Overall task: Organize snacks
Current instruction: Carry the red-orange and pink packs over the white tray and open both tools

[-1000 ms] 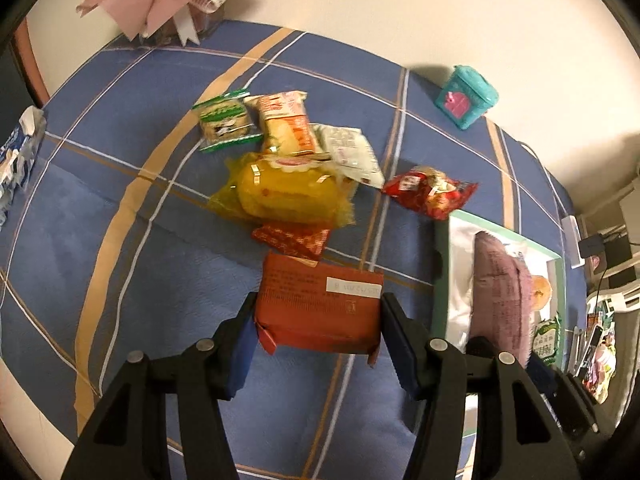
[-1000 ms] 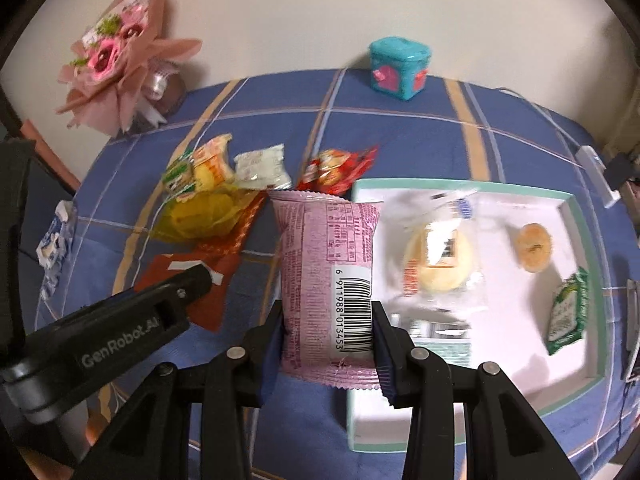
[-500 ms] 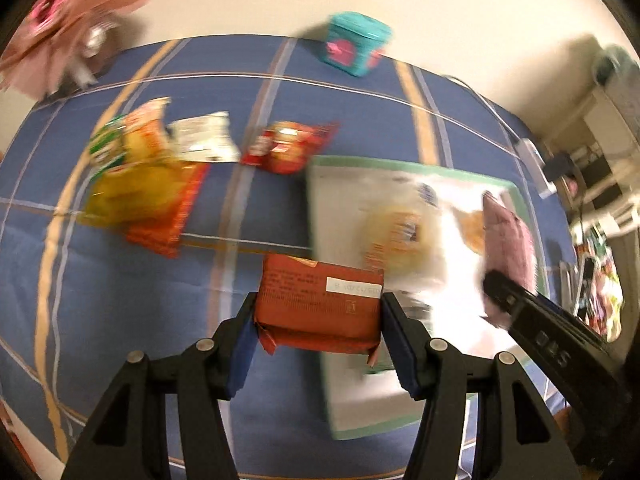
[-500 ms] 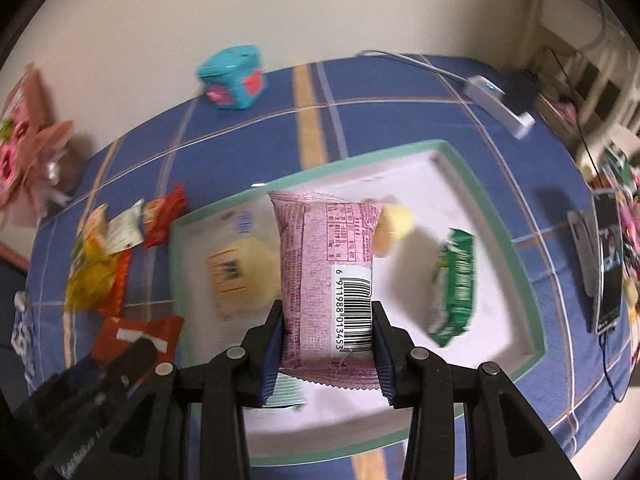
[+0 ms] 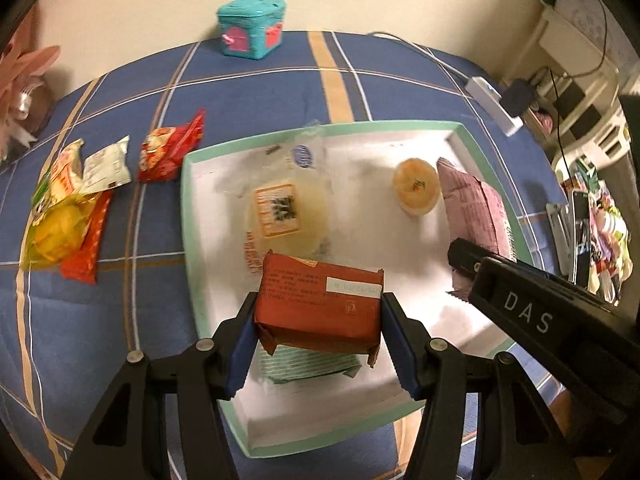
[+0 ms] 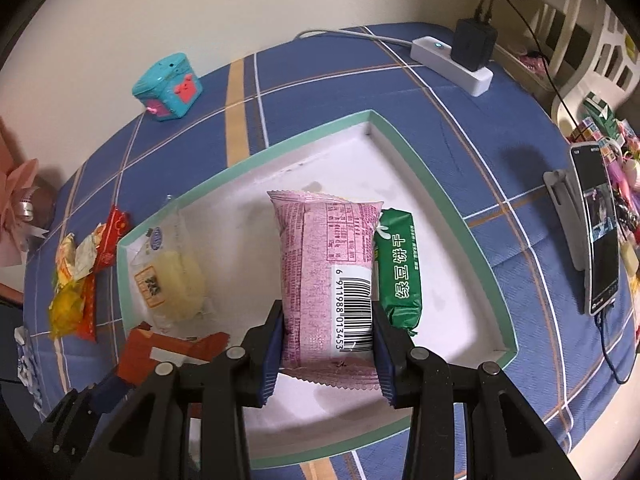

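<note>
Snacks are what both hands are carrying. Nearest the left wrist camera, at six o'clock, the left gripper is clamped on an orange-brown packet, its blue pads pressing the packet's two short ends, above the near part of the white tray with the mint-green rim. Directly under it lies a green-striped packet. In the right wrist view the right gripper is likewise closed on a pink wrapper with a barcode, held upright over the tray floor, just beside a green biscuit pack at its three o'clock.

Further in, the tray holds a clear-wrapped pale cake near its centre and a small round orange pastry at about two o'clock. Outside the tray, at nine to ten o'clock in the left view, a loose pile waits on the blue checked cloth: a yellow bag, a white sachet and a red packet. At twelve o'clock, against the wall, stands a teal box.

My judgement: the step is setting both packets down. The risks are crowding. Dropped here, the orange-brown packet would stack on the striped one and could slide toward the rim. The pink wrapper, let go upright, may topple onto the green pack. The two grippers work close together and could knock each other.
</note>
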Tool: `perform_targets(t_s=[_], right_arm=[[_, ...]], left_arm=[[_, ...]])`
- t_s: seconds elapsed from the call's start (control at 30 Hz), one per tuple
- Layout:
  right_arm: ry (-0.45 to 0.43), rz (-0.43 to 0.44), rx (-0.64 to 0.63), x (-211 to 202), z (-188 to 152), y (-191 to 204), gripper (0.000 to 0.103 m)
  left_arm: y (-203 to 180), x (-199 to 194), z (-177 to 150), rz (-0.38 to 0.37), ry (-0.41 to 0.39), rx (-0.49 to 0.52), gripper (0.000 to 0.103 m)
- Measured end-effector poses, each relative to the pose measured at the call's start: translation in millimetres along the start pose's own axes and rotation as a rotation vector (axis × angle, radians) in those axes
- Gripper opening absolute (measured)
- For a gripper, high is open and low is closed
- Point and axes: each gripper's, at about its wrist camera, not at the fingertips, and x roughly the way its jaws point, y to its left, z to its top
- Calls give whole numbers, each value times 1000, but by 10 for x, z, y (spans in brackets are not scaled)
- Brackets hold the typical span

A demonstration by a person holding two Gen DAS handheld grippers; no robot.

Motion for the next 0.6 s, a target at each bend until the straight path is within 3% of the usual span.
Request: perform_targets(t_s=[0.3, 0.6], right_arm=[[4, -1, 2, 6, -8, 12, 44], [-11, -13, -25, -50, -8, 101, 44]], left_arm=[[-81, 14, -12, -3, 1, 17, 62], [153, -63, 20, 6, -3, -56, 64]])
